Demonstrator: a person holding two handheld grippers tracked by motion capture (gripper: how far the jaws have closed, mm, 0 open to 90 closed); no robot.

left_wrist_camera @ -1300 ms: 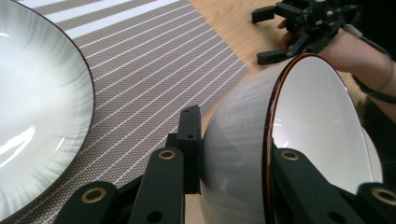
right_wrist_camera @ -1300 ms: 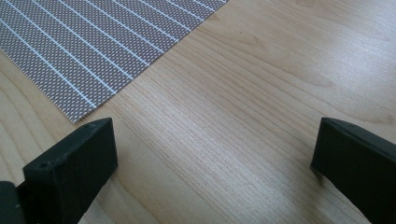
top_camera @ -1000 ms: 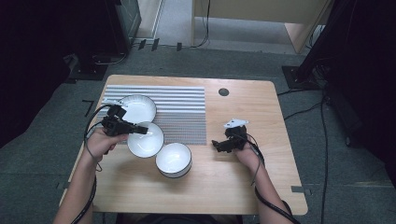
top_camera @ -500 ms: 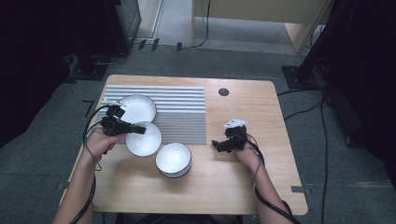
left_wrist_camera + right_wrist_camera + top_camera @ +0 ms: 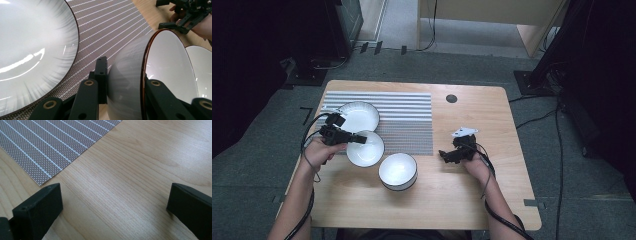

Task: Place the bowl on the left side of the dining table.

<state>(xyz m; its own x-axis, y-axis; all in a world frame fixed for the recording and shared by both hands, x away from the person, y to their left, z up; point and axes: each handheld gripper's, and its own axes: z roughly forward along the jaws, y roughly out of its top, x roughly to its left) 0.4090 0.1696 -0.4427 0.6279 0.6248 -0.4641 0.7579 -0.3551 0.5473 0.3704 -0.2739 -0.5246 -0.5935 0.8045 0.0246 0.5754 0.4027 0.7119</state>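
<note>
Three white bowls with dark rims lie at the table's left. My left gripper [image 5: 358, 139] is shut on the rim of the middle bowl [image 5: 367, 149], one jaw outside its wall and one inside; in the left gripper view that bowl [image 5: 162, 70] is tilted on its side, the gripper [image 5: 125, 87] clamping its wall. A wide bowl [image 5: 357, 115] rests on the striped mat [image 5: 407, 120] behind it, large at left [image 5: 30, 50]. A third bowl [image 5: 397, 170] stands on bare wood to the front right. My right gripper [image 5: 443, 154] hovers open over bare wood [image 5: 117, 195] by the mat's corner.
The wooden table [image 5: 472, 200] has a small dark round hole [image 5: 451, 98] near its far edge. Bare wood spreads across the right and front. The striped mat's corner [image 5: 45, 147] lies just ahead-left of the right gripper. Dark furniture and cables surround the table on the floor.
</note>
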